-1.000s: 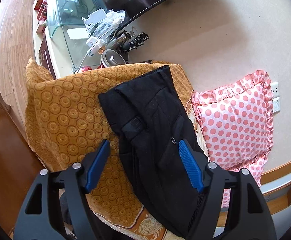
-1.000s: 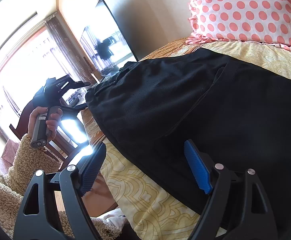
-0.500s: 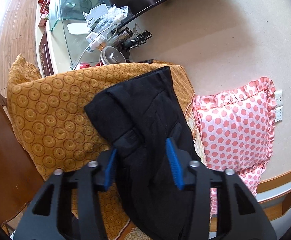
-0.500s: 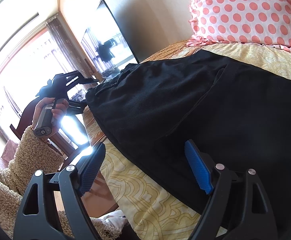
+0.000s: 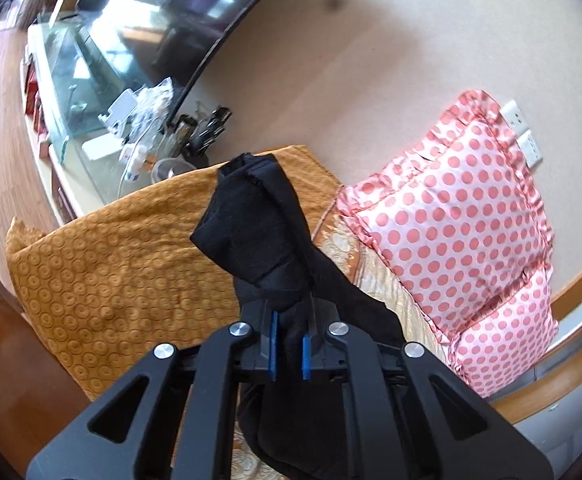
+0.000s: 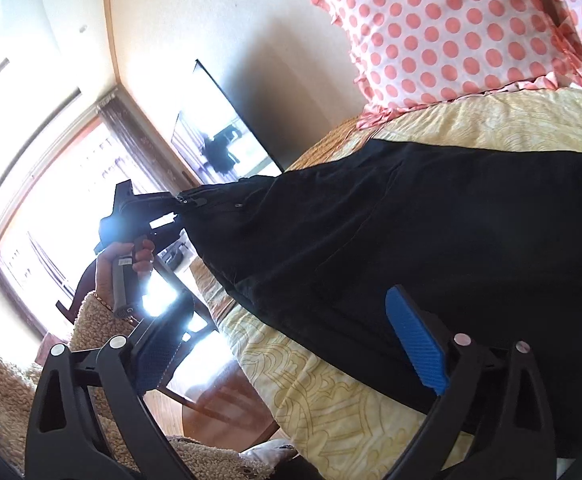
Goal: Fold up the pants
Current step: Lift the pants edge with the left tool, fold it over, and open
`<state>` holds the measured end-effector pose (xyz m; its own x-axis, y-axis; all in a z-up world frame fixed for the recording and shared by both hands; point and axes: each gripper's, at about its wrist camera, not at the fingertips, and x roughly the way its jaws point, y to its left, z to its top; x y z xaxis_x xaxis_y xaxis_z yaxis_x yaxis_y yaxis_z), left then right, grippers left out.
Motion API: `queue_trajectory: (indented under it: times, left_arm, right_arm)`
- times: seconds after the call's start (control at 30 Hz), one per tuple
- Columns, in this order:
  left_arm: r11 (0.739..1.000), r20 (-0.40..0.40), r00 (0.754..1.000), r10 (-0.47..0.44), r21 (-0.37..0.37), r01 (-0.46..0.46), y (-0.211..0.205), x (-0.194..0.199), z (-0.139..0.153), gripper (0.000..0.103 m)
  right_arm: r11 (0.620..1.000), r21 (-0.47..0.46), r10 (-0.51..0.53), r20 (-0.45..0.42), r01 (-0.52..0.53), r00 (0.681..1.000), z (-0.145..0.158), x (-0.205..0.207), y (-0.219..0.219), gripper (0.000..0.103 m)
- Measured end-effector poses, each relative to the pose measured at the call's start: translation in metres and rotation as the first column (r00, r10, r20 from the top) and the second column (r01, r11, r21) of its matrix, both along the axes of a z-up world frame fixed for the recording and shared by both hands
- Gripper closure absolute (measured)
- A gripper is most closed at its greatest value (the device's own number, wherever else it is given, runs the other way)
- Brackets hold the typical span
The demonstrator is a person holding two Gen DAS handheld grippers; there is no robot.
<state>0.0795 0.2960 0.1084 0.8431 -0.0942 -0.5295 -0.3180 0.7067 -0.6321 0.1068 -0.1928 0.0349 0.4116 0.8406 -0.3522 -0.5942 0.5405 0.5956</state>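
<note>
Black pants (image 5: pixel 267 240) lie on a bed covered by an orange patterned cloth (image 5: pixel 131 280). My left gripper (image 5: pixel 287 350) is shut on the waist end of the pants and lifts that bunched end off the bed. In the right wrist view the pants (image 6: pixel 411 232) spread across the yellow bedspread (image 6: pixel 331 392), and the left gripper (image 6: pixel 147 204) holds their far end. My right gripper (image 6: pixel 287 352) is open and empty, its right finger over the near edge of the pants.
A pink polka-dot pillow (image 5: pixel 459 224) leans against the wall at the bed head; it also shows in the right wrist view (image 6: pixel 451 28). A glass TV stand with clutter (image 5: pixel 131 120) and a TV (image 6: pixel 219 136) stand beyond the bed. A wooden chair (image 6: pixel 195 320) stands beside the bed.
My left gripper has closed on the waist end of the pants and raised it, bunching the cloth. The right gripper has stayed open in about the same place.
</note>
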Motion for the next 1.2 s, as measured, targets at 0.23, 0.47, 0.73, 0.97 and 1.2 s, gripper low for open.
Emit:
queue_trajectory:
  times: [0.23, 0.47, 0.73, 0.97, 1.2]
  left_arm:
    - [0.972, 0.078, 0.973, -0.219, 0.103, 0.210, -0.094, 0.028, 0.052, 0.096]
    - [0.888, 0.147, 0.879, -0.454, 0.161, 0.432, -0.215, 0.045, 0.082, 0.096]
    - [0.639, 0.088, 0.633, -0.769, 0.130, 0.758, -0.379, 0.042, 0.042, 0.096]
    - [0.505, -0.062, 0.511, -0.857, 0.096, 0.858, -0.444, 0.032, -0.028, 0.096]
    - [0.493, -0.066, 0.507, -0.859, 0.155, 0.856, -0.451, 0.026, -0.020, 0.094]
  right_arm:
    - [0.985, 0.042, -0.170, 0.015, 0.169, 0.985, 0.010, -0.017, -0.078, 0.001]
    - [0.948, 0.067, -0.313, 0.014, 0.312, 0.950, 0.010, -0.036, -0.137, 0.001]
    - [0.901, 0.066, -0.429, -0.013, 0.428, 0.903, 0.002, -0.057, -0.186, 0.001]
    - [0.860, 0.058, -0.507, -0.031, 0.508, 0.862, -0.001, -0.070, -0.221, 0.001]
    - [0.832, 0.075, -0.550, -0.031, 0.550, 0.835, 0.000, -0.069, -0.231, 0.001]
